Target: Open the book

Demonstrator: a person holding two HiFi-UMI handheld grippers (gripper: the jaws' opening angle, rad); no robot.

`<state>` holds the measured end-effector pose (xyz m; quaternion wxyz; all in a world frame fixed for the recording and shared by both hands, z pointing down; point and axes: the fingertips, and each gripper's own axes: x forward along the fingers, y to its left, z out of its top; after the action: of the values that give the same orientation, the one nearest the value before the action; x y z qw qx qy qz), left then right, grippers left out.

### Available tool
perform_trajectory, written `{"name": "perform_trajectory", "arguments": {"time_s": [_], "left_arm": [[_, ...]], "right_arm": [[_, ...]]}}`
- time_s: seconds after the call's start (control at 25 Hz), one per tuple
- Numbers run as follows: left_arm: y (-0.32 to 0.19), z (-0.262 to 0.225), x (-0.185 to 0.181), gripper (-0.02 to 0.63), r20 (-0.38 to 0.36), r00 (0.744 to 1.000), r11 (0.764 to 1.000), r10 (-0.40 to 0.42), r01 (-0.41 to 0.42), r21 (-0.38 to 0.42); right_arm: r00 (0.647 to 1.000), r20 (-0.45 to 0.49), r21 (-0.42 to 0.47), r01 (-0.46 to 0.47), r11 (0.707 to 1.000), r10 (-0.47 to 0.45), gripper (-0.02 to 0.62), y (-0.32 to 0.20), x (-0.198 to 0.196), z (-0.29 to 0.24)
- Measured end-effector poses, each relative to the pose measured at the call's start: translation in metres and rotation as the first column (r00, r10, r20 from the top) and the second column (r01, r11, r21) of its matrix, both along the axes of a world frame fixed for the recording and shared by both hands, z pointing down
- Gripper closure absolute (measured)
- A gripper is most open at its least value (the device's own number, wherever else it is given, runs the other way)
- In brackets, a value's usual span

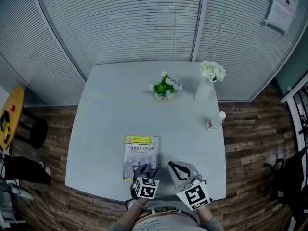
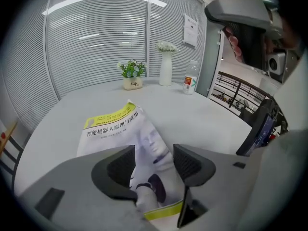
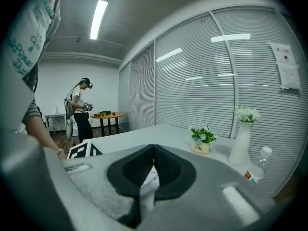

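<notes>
Overhead, the head view alone lays out the whole grey table (image 1: 110, 109). The book (image 1: 139, 155) lies closed and flat at 6 o'clock near the front edge, with a small flowerpot (image 1: 165, 89) at 12, a white vase (image 1: 205, 88) at 1 and a plastic bottle (image 1: 215, 121) at 3.

Only the left gripper view shows the cover's yellow band, its printed title and a robot figure. Only the right gripper view shows a second person (image 3: 81, 110) standing at 9 o'clock beside a round wooden table (image 3: 109, 115).

The left gripper (image 2: 154, 165) is released. Its jaws stand wide apart over the lower half of the cover, with the book between them and neither pad pressing on it. The right gripper (image 3: 154, 166) is clenched to a thin slit, in which a strip of white printed paper shows. I cannot tell whether that paper is pinched. From above, this gripper sits at 3 o'clock of the book, just beside its edge.
</notes>
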<state>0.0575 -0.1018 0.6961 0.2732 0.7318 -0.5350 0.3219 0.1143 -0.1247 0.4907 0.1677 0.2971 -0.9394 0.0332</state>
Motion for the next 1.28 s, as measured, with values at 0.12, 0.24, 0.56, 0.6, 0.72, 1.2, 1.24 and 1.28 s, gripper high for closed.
{"name": "perform_trajectory", "arguments": {"time_s": [0.12, 0.24, 0.56, 0.6, 0.72, 1.2, 1.24, 1.28], "left_arm": [[0.002, -0.003, -0.003, 0.362, -0.009, 1.0, 1.0, -0.01, 0.01, 0.006], [0.003, -0.008, -0.006, 0.362, -0.033, 0.999, 1.0, -0.015, 0.016, 0.012], [0.008, -0.019, -0.009, 0.449, -0.134, 0.991, 1.0, -0.013, 0.014, 0.011], [0.008, -0.02, -0.008, 0.465, -0.141, 0.99, 1.0, -0.005, 0.007, 0.012], [0.011, -0.023, -0.003, 0.52, -0.17, 0.985, 1.0, 0.01, -0.01, 0.001], [0.022, -0.03, -0.03, 0.584, -0.247, 0.965, 0.996, -0.086, 0.088, -0.006], [0.022, -0.029, -0.033, 0.587, -0.254, 0.962, 0.995, -0.096, 0.097, -0.011], [0.022, -0.029, -0.036, 0.588, -0.261, 0.96, 0.994, -0.105, 0.105, -0.014]], "right_arm": [[1.0, -0.001, 0.003, -0.008, 1.0, 0.008, 0.592, 0.008, 0.001, -0.002], [1.0, -0.002, -0.006, -0.02, 1.0, 0.02, 0.592, 0.014, 0.004, 0.001], [0.999, -0.005, -0.011, -0.05, 0.999, 0.05, 0.592, 0.025, -0.001, -0.002], [0.999, -0.004, -0.012, -0.051, 0.999, 0.051, 0.594, 0.027, -0.001, 0.0], [0.999, -0.011, -0.023, -0.047, 0.999, 0.046, 0.593, 0.032, -0.002, 0.004], [0.998, -0.038, -0.022, -0.052, 0.998, 0.052, 0.593, 0.042, -0.009, 0.0], [0.998, -0.036, -0.025, -0.059, 0.998, 0.058, 0.593, 0.042, -0.011, -0.001], [0.998, -0.034, -0.024, -0.063, 0.998, 0.062, 0.592, 0.041, -0.012, -0.001]]}}
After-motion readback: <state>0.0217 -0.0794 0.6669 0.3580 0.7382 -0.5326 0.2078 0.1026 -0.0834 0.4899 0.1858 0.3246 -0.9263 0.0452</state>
